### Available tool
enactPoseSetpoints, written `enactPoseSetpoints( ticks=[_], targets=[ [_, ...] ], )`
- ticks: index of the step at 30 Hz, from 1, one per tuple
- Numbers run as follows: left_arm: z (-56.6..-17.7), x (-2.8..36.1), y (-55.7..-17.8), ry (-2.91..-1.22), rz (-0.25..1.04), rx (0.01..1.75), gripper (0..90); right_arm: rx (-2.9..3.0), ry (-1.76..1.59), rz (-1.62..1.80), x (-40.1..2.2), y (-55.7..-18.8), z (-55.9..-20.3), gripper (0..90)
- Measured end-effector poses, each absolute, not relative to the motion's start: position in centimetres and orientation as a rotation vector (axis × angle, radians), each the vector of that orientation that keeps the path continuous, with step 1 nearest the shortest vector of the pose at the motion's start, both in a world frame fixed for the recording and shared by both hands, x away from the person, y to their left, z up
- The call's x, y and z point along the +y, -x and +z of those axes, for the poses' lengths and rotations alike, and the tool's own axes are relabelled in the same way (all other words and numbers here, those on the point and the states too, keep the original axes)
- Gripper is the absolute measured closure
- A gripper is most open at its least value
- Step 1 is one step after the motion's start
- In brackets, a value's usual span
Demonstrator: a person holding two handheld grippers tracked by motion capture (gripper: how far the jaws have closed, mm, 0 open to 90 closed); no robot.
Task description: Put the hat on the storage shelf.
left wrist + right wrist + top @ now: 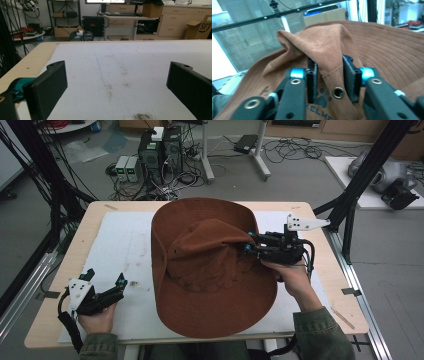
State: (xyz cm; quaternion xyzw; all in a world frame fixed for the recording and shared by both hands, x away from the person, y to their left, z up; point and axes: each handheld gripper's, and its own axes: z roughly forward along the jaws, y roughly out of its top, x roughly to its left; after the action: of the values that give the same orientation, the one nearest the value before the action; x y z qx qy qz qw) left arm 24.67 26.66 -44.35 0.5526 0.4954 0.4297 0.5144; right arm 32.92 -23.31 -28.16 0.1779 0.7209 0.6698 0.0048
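Hat (210,270) sat at the middle of the white mat (125,245), brim spread wide, crown toward the right. We had the right gripper (248,246) reaching in from the right edge, and its jaws were pinched on a raised fold of the crown; in the right gripper view the brown cloth (327,50) bunched up between the pads, an eyelet (338,92) just below. Our left gripper (119,282) waited near the left corner, well apart from the brim, jaws spread wide over bare mat (120,75). So the right hand was plainly nearer. We couldn't read the printed label, cut off at the bottom, nor see under the hat.
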Motion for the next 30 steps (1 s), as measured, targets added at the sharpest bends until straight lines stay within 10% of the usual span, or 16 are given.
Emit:
enactPoseSetpoints(
  ticks=[14, 30],
  targets=[
    [-44.3, 26.7, -24.6, -1.323, 1.042, 1.195, 3.6, 2.065, -0.59, 1.978, -24.1, -31.7, -27.5, 13.1],
    [-44.2, 26.9, -24.4, -1.307, 1.046, 1.202, 3.6, 1.796, -0.827, 1.938, -27.9, -30.5, -27.6, 2.8]
  ],
)
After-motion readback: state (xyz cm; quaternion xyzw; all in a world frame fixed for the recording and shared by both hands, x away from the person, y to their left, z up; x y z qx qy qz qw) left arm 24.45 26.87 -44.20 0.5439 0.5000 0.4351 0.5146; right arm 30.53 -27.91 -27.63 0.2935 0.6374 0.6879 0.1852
